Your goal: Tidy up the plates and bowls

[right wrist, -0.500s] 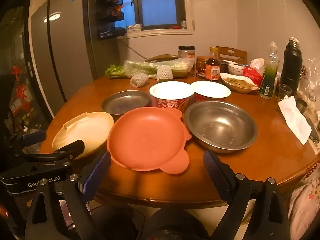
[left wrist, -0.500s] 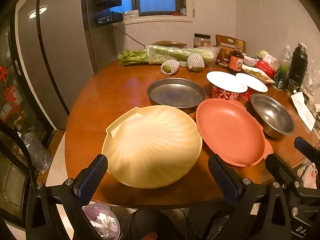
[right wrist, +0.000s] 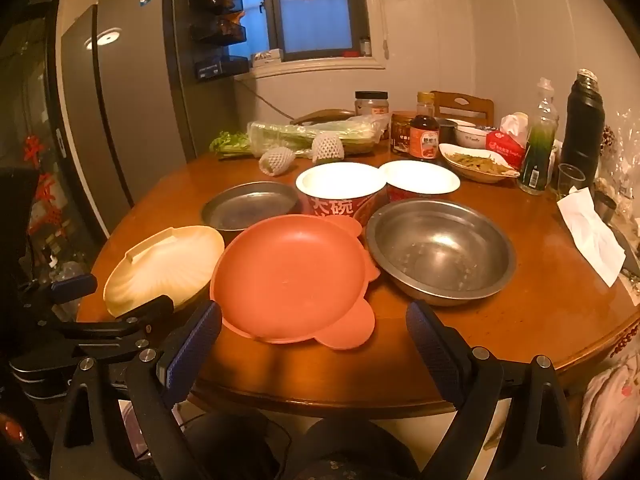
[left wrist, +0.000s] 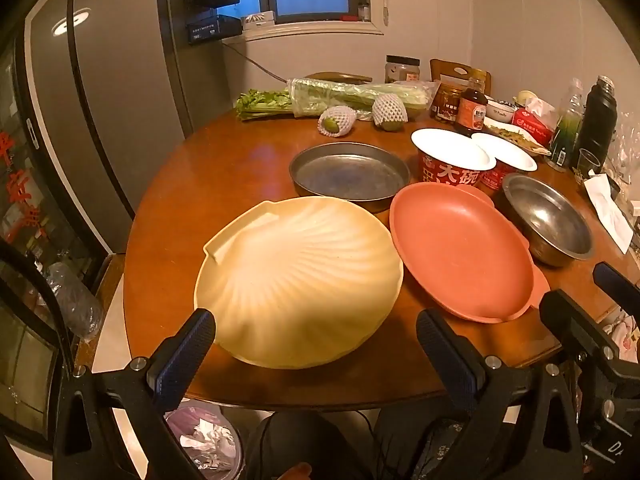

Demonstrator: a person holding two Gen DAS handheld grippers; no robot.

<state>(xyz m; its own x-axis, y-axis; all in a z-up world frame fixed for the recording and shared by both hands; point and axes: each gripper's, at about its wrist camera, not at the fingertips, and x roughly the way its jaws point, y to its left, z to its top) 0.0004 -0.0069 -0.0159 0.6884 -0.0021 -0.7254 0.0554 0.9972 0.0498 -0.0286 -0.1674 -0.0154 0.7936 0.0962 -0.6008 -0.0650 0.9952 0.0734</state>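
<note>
— Both claws gape empty: left claw (left wrist: pixel 316 344) before the shell plate (left wrist: pixel 298 280), right claw (right wrist: pixel 314 340) before the orange plate (right wrist: pixel 290 280) on the desk (right wrist: pixel 540 300).

— Risk? Plates sit near the edge (a nudge could tip one off).

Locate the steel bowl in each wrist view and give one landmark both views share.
Left wrist view: the steel bowl sits at the right edge, behind and right of the orange plate.
Right wrist view: the steel bowl lies right of centre, directly right of the orange plate.
Shared landmark: the red paper bowl with white characters, just behind the orange plate.
</note>
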